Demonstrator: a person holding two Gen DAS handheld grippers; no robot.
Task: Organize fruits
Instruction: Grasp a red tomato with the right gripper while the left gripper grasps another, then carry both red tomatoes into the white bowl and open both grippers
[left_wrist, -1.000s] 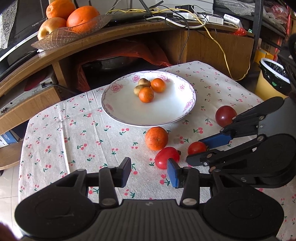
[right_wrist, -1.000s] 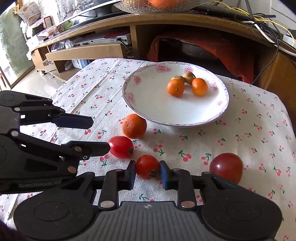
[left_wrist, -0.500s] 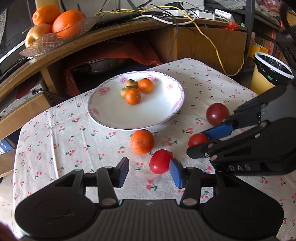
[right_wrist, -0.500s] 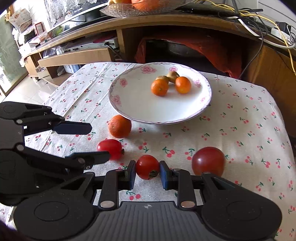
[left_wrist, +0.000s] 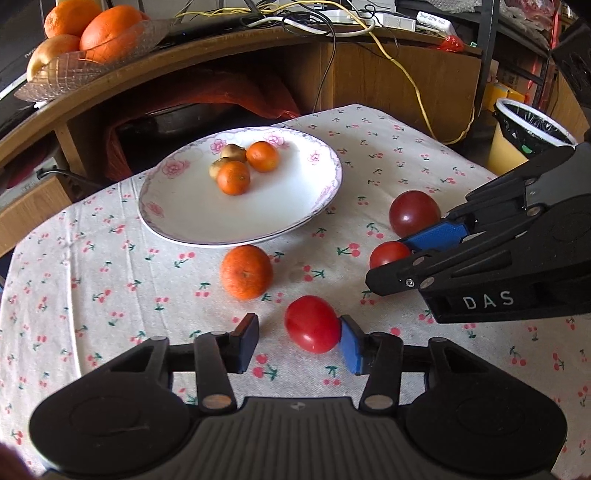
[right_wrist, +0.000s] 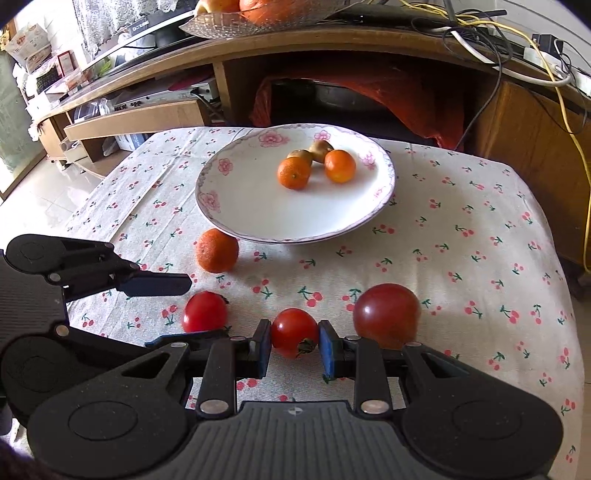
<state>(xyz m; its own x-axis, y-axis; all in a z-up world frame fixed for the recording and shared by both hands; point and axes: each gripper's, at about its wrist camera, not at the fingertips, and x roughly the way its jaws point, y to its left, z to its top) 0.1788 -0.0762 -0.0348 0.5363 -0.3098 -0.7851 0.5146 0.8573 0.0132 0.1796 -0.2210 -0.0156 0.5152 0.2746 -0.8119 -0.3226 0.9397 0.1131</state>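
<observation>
A small glossy tomato (right_wrist: 294, 331) sits pinched between the right gripper (right_wrist: 294, 345) pads at 6 o'clock on the cherry-print cloth (right_wrist: 461, 236). The left gripper (left_wrist: 297, 341) gapes around an oval tomato (left_wrist: 313, 328), touching only its right pad. At 12 o'clock, a floral porcelain plate (right_wrist: 236, 206); behind, a curved wooden cabinet (right_wrist: 332, 48).

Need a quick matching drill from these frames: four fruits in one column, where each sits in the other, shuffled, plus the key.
1. small red tomato
2. oval red tomato
3. dark red tomato
4. loose orange

A. on the cloth just in front of the plate
B. between the right gripper's pads
C. against one pad of the open left gripper
D. on the cloth, right of the right gripper

Pairs: 1-B, 2-C, 3-D, 4-A
</observation>
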